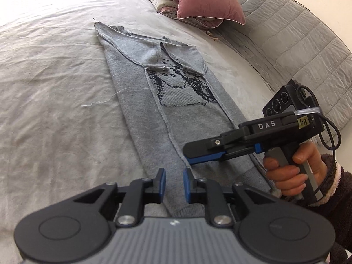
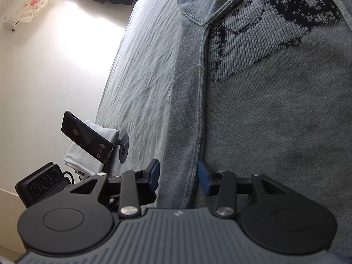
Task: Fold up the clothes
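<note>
Bed (image 1: 44, 70): pale sheet, the widest surface in my views, carrying everything. Broad bare sheet runs along the sweater's far side; a grey quilted headboard (image 1: 297, 44) closes off the other.

Sweater (image 1: 176, 114): grey knit with a dark woven face, lying flat and lengthwise down the middle of the bed. Both side panels are turned in over the body, the sleeves crossing near the collar, so I judge it ready for a lengthwise or crosswise fold from the hem.

Pillow and bundled quilt (image 1: 204, 0): piled at the head of the bed, well apart from the sweater, no obstacle.

Phone on a stand (image 2: 84, 136): at the bed's edge beside a folded white cloth, near my right side; I should keep swings clear of it.

Right gripper (image 2: 178, 176): held low over the folded-in side panel, jaws spread with the panel's seamed edge between them, pads not pressing it. I judge it poised to take that edge.

Left gripper (image 1: 175, 186): hovering just above the hem end, jaws slightly parted, nothing between them.

Loose white thread (image 1: 99, 102): on the sheet beside the sweater.
</note>
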`<state>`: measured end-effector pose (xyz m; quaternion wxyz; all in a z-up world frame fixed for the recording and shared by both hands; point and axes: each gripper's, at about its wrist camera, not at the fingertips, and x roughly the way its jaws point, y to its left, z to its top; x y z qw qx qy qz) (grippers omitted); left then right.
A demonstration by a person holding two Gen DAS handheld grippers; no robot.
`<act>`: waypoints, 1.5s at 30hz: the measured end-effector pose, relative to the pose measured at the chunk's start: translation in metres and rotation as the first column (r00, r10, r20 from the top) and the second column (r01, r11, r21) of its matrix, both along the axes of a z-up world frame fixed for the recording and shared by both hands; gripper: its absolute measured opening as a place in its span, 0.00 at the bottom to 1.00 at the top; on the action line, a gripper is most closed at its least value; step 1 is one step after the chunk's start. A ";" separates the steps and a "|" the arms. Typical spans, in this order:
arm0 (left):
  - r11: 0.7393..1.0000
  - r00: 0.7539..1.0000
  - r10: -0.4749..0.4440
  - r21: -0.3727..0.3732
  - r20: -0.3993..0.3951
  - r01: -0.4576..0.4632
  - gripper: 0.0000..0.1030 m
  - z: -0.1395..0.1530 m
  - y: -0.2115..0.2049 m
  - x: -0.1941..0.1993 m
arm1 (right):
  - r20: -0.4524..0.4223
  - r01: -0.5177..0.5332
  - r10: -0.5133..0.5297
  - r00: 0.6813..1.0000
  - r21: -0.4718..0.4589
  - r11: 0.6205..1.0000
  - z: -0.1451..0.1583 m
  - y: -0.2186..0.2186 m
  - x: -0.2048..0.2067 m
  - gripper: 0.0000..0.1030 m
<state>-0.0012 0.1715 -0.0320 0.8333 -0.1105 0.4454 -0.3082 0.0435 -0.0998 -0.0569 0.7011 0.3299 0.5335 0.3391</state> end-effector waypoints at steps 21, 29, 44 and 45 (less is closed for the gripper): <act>0.998 0.994 -0.057 -0.009 0.093 0.058 0.15 0.003 0.004 -0.013 | 0.000 -0.140 0.140 0.990 0.044 0.989 0.010 -0.004 -0.031 0.09; 0.996 0.993 -0.086 0.008 0.083 0.085 0.15 -0.005 -0.020 -0.003 | -0.054 -0.105 0.105 0.993 0.006 0.994 -0.003 -0.025 -0.030 0.16; 0.994 0.994 -0.098 0.060 0.053 0.094 0.15 -0.016 -0.035 0.006 | -0.024 -0.260 0.259 0.966 -0.050 0.964 0.004 -0.003 -0.047 0.13; 0.993 0.994 -0.101 0.069 0.047 0.098 0.15 -0.018 -0.036 0.006 | -0.023 -0.264 0.263 0.964 -0.065 0.962 0.004 -0.003 -0.048 0.13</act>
